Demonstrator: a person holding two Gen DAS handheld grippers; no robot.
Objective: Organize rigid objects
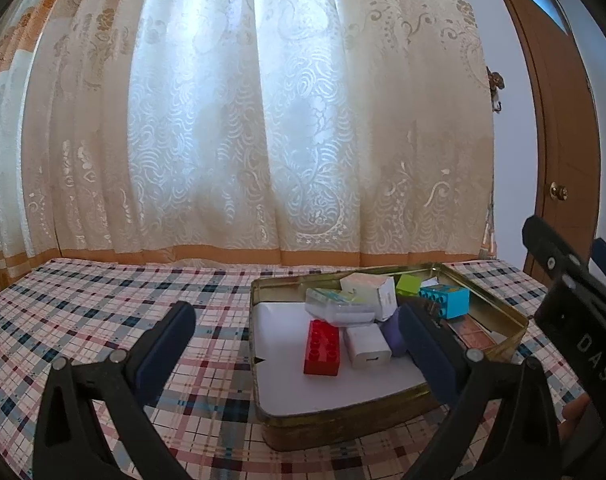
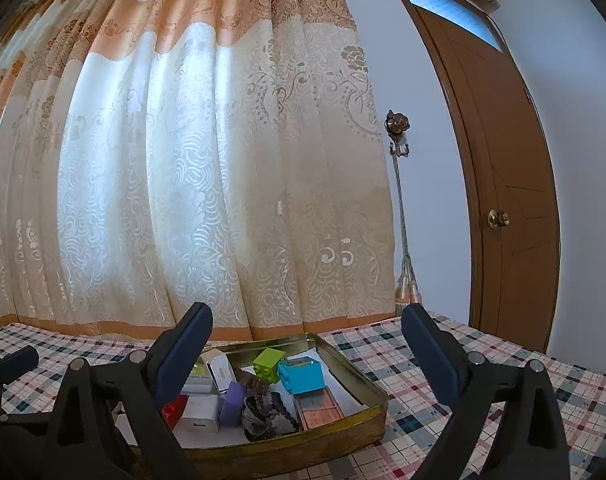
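Two grippers hang over the gold tin [image 1: 503, 308] w/ nothing held. Red brick [image 1: 321, 347] lies flat in the tin's near-left part, long axis running away from the left gripper [image 1: 299, 340], straight ahead & below, betw. its fingers. Left is nearer, I'd say. Right gripper [image 2: 307, 354] sits above the tin's near rim, pointing level. Both jaws spread wide, pads touching nothing. White charger [image 1: 368, 346] just beside the brick.

The checked-cloth desk [image 1: 103, 312] lies bare left of the shallow gold metal tin [image 1: 503, 312]. The tin's far half is crowded with a red stud brick [image 1: 321, 346], white boxes and a turquoise block [image 1: 447, 300]. A patterned cream curtain [image 1: 243, 120] closes the far edge.
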